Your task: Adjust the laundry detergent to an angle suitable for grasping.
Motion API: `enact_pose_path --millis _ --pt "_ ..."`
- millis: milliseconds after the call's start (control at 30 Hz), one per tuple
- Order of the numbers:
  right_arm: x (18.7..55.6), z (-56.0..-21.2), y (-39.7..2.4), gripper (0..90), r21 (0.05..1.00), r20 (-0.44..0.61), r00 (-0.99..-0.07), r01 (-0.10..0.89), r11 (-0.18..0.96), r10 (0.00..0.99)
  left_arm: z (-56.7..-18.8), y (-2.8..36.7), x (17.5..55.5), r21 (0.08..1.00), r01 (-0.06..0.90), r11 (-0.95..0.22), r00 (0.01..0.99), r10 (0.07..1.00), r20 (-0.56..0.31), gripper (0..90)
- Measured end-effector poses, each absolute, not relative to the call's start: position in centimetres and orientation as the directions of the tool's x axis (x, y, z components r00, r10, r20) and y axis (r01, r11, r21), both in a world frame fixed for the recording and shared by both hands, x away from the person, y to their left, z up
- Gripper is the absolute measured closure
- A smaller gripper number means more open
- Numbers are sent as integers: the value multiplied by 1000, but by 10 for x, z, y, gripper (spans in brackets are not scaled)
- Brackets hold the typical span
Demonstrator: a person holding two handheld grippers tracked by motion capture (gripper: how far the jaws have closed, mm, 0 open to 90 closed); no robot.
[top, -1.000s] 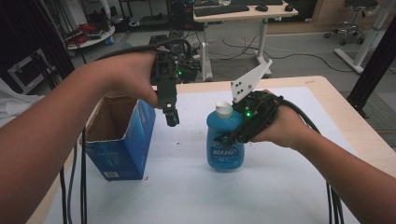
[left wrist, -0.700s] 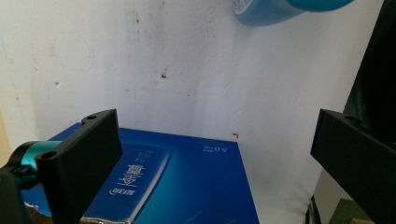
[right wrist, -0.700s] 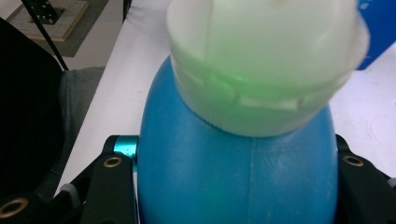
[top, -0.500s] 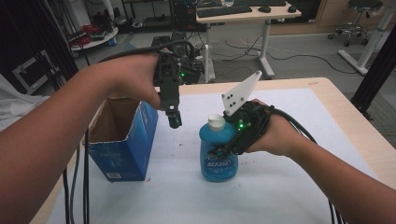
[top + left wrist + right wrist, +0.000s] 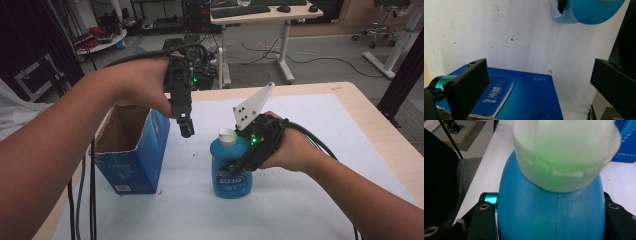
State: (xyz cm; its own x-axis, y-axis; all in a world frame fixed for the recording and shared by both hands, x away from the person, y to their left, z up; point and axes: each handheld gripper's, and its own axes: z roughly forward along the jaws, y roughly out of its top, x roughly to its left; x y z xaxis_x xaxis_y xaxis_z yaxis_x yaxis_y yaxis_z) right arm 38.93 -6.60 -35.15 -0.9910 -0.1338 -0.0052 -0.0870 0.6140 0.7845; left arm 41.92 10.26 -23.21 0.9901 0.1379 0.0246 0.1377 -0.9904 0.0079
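gripping the blue bottle (image 5: 231, 167) at its shoulder with the right gripper (image 5: 239, 161), jaws pinching it upright on the desk (image 5: 320, 125) beside the open blue box (image 5: 131, 150), probably for boxing, while hovering the left gripper (image 5: 186, 131), jaws spread.

The right claw (image 5: 239, 165), clamped on the blue bottle (image 5: 231, 167), has carried it down and nearer the person; closer to the left claw (image 5: 186, 131).
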Motion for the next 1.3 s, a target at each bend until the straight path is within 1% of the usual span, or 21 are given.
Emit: enact_pose_path --millis 233,333,733,967,1300 --pt "389 -351 -67 409 781 9 -991 -75 619 -131 -232 102 420 4 138 -990 990 138 23 18" --pt "391 -351 -67 370 798 26 -991 -57 600 -129 -232 102 419 8 136 -991 990 136 24 18" --pt "391 -349 -70 312 793 45 -992 -37 608 -118 -231 104 419 13 140 -990 990 140 24 18" --pt "389 -346 -74 231 781 60 -992 -24 624 -114 -230 105 421 1 145 -989 989 145 30 18" --pt "388 -343 -79 224 780 81 -991 -3 626 -107 -228 107 420 8 150 -989 988 150 31 18"
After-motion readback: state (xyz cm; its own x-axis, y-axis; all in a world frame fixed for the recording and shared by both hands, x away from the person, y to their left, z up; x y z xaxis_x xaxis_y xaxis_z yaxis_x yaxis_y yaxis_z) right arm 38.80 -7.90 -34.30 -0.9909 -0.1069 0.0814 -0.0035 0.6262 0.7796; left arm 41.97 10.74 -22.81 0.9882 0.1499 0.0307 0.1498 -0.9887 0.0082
